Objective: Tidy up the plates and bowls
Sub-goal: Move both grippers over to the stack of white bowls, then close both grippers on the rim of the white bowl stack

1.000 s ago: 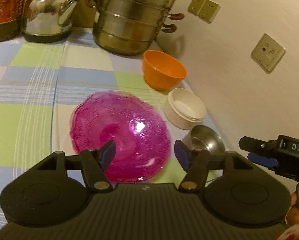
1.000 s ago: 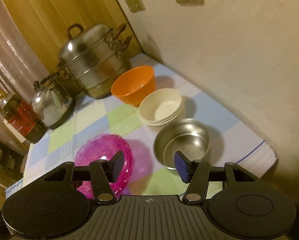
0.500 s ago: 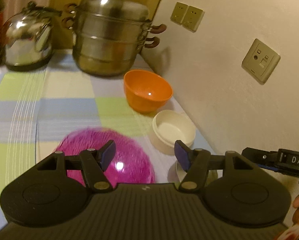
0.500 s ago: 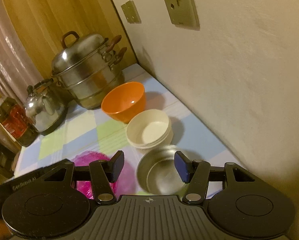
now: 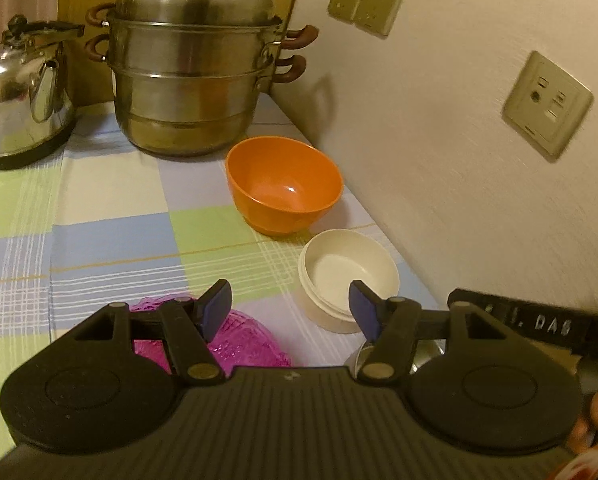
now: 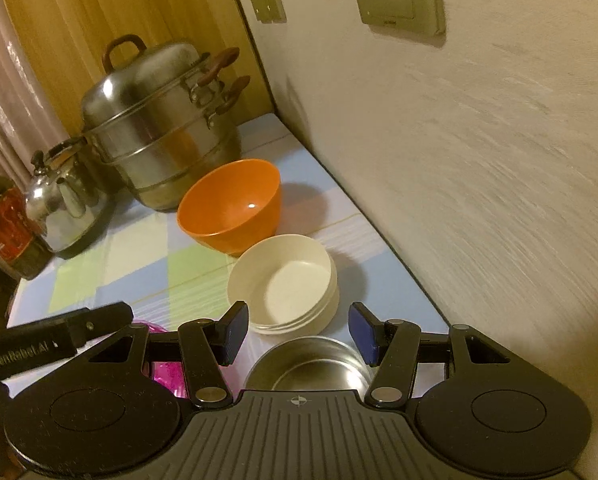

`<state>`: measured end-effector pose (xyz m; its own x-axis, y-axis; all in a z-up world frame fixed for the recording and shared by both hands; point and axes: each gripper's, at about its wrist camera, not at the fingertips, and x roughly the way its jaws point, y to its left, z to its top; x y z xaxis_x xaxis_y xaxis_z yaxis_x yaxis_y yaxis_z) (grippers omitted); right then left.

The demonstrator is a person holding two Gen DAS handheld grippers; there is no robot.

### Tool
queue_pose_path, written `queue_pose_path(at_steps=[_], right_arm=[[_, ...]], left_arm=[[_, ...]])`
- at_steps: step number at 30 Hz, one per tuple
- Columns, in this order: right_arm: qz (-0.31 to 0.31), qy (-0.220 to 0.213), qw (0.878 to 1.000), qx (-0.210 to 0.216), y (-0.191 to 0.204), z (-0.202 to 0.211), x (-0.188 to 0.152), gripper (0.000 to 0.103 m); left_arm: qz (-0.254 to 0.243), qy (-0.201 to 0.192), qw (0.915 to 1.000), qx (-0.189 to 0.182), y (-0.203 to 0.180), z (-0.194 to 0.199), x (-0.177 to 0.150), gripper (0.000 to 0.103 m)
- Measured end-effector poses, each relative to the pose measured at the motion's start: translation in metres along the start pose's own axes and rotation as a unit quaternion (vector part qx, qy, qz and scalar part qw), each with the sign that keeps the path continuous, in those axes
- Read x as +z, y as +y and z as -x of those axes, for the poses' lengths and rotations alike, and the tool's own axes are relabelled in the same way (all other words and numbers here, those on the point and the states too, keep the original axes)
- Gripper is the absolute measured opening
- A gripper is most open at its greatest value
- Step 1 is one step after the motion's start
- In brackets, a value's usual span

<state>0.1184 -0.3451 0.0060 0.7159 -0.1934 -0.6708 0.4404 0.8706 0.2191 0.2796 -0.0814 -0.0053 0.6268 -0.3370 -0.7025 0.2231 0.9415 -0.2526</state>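
Left gripper: I have my left gripper (image 5: 290, 305) hanging over the near part of the table, tilted down; its fingers stand apart with nothing between the blue pads (image 5: 215, 309).
Right gripper: my right gripper (image 6: 297, 333) hangs beside it toward the wall, fingers likewise apart and empty. Each tool's black body shows at the edge of the other's view.
Table: a checked cloth (image 5: 111, 216) in blue, green and white covers it; the table's right edge runs along the wall (image 5: 451, 168).
Orange bowl: the orange bowl (image 5: 283, 184) stands upright near the wall edge, just in front of the steamer pot.
White bowls: I see the white bowls (image 6: 285, 282) as a nested stack, rims showing one under another, just nearer to me than the orange bowl and almost touching it in the right view; also along the wall edge.
Steel bowl: the steel bowl (image 6: 311, 366) sits nearest of the three in that row, just beside the white stack, directly below my right fingers and partly hidden by the tool.
Pink plate: the pink plate (image 5: 247, 340) lies flat toward the near edge, left of the steel bowl, mostly hidden under my left tool.
Far corner: a steamer pot (image 5: 191, 76) with its lid on stands by the wall corner; a kettle (image 5: 23, 92) to its left; a bottle (image 6: 3, 228) beyond that.
Wall: sockets (image 5: 547, 104) above the bowls.
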Motion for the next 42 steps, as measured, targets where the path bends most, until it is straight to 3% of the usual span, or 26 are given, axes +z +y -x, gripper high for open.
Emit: queue_pose_path(at_steps=[11, 16, 27, 34, 42], right_arm=[[0.015, 0.016, 0.999, -0.027, -0.015, -0.046, 0.011, 0.056], [0.042, 0.019, 0.998, -0.035, -0.012, -0.069, 0.014, 0.056], [0.036, 0.043, 0.997, -0.054, -0.018, -0.119, 0.020, 0.055], [0.027, 0.056, 0.996, -0.058, -0.024, -0.137, 0.021, 0.055], [0.018, 0.070, 0.996, -0.052, -0.026, -0.148, 0.020, 0.043]], left_arm=[[0.016, 0.025, 0.9996, -0.002, -0.001, -0.065, 0.011, 0.058], [0.033, 0.040, 0.9986, -0.002, 0.003, -0.096, 0.007, 0.052], [0.008, 0.062, 0.9980, -0.009, 0.001, -0.132, 0.005, 0.049], [0.014, 0.079, 0.9967, -0.013, 0.004, -0.149, 0.007, 0.041], [0.015, 0.095, 0.9952, -0.019, 0.006, -0.160, 0.004, 0.032]])
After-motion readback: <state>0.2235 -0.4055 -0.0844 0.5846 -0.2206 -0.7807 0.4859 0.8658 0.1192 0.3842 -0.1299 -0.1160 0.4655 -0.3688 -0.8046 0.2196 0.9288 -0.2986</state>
